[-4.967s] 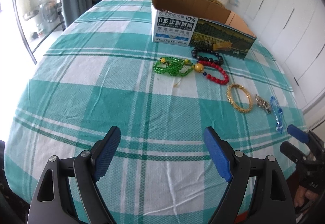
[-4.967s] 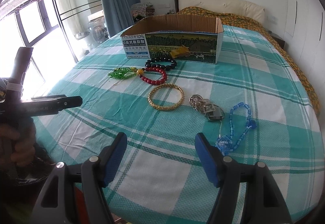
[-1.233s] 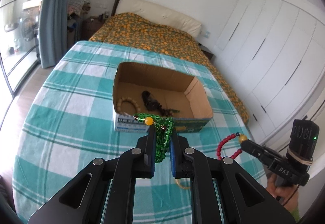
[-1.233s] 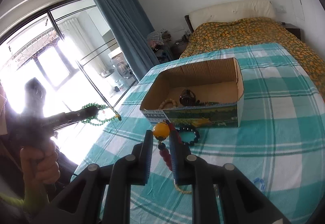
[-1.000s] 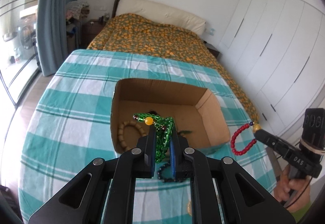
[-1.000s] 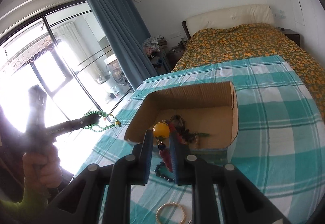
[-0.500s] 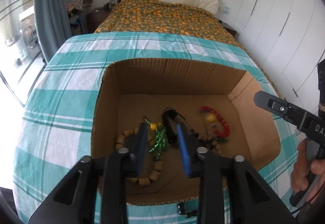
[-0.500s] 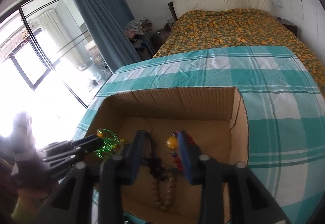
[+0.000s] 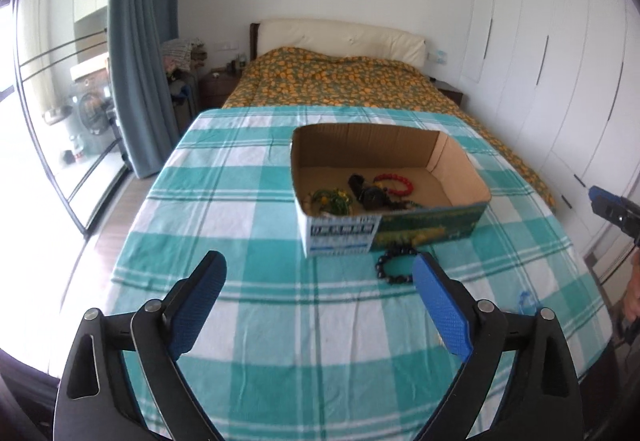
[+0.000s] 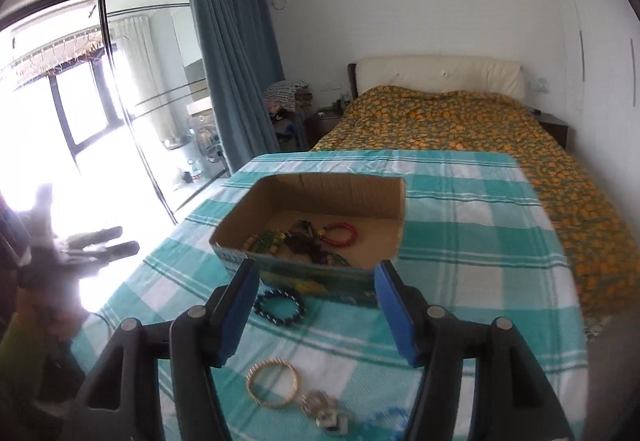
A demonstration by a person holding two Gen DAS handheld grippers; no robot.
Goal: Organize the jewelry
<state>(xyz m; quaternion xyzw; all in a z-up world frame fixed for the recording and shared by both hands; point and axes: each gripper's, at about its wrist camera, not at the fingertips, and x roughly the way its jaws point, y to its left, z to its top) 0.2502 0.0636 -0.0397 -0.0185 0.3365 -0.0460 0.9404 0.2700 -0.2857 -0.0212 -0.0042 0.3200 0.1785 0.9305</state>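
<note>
A cardboard box stands on the teal checked table and holds a green bead string, a red bead bracelet and dark pieces. A dark bead bracelet lies on the cloth in front of the box. My left gripper is open and empty, above the near table. In the right wrist view the box, the red bracelet, the dark bracelet, a gold bangle and a silver piece show. My right gripper is open and empty.
The table has its edge at the left, with a glass door and blue curtain beyond. A bed stands behind the table and white wardrobes at the right. A blue bead piece lies at the near edge.
Both grippers have opened, dropped the green string and the red bracelet into the box, and pulled back and up from it.
</note>
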